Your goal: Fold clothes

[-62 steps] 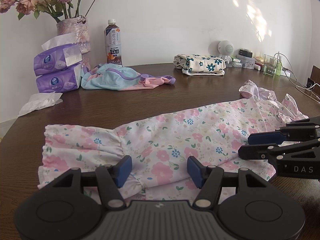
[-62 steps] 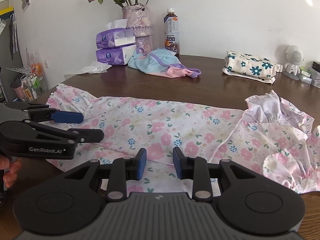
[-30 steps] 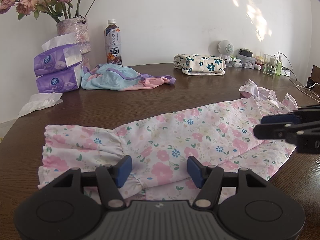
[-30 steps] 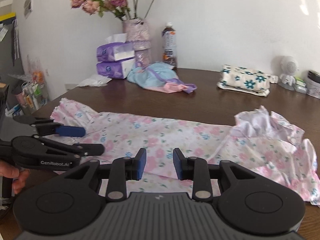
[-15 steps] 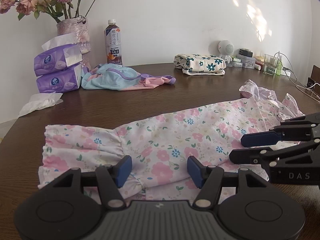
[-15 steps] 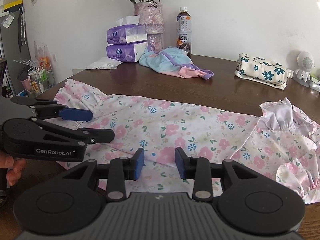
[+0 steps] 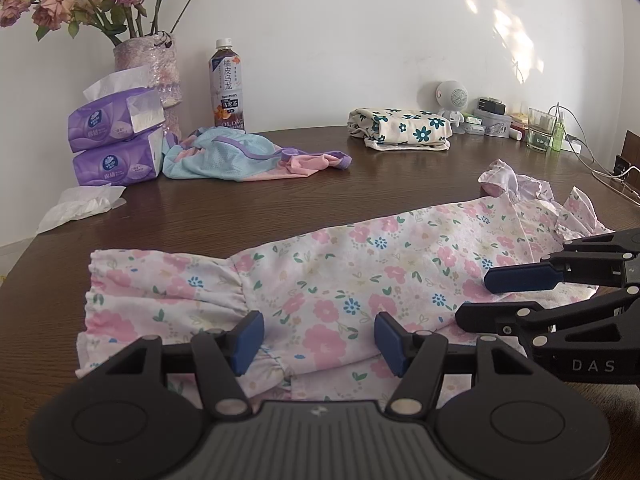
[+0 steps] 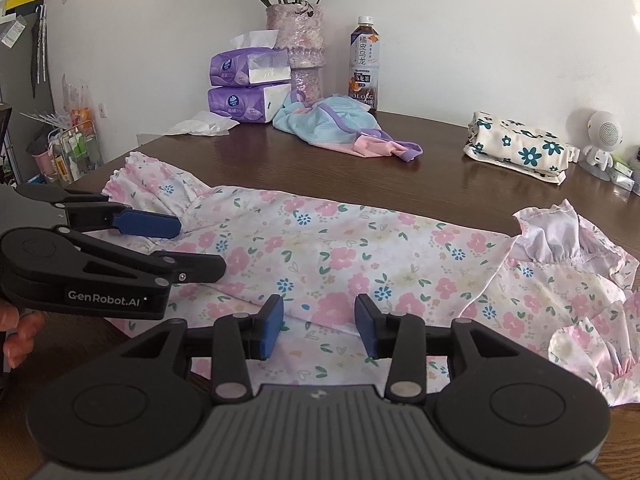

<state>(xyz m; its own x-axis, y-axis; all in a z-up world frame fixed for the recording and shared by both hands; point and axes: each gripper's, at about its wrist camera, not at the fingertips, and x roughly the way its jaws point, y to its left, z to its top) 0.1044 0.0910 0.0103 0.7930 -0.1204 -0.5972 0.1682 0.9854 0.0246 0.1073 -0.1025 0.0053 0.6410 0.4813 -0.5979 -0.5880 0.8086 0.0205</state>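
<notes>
The brown table (image 7: pixel 248 216) carries a pink floral dress (image 7: pixel 360 272) laid lengthwise and already doubled along its near edge, frilled hem to the left and ruffled sleeves to the right. The left gripper (image 7: pixel 319 338) and right gripper (image 8: pixel 319 326) both hover low at that near edge with fingers spread and nothing between them. By my reading the lengthwise fold is done, so the next move calls for 2 pinches on 1 end, then carrying it across.

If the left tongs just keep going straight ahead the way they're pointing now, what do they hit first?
Most likely the floral dress, lying right ahead of the open left tongs. If they clear the cloth, bare table follows; height above the dress is unclear.
</notes>
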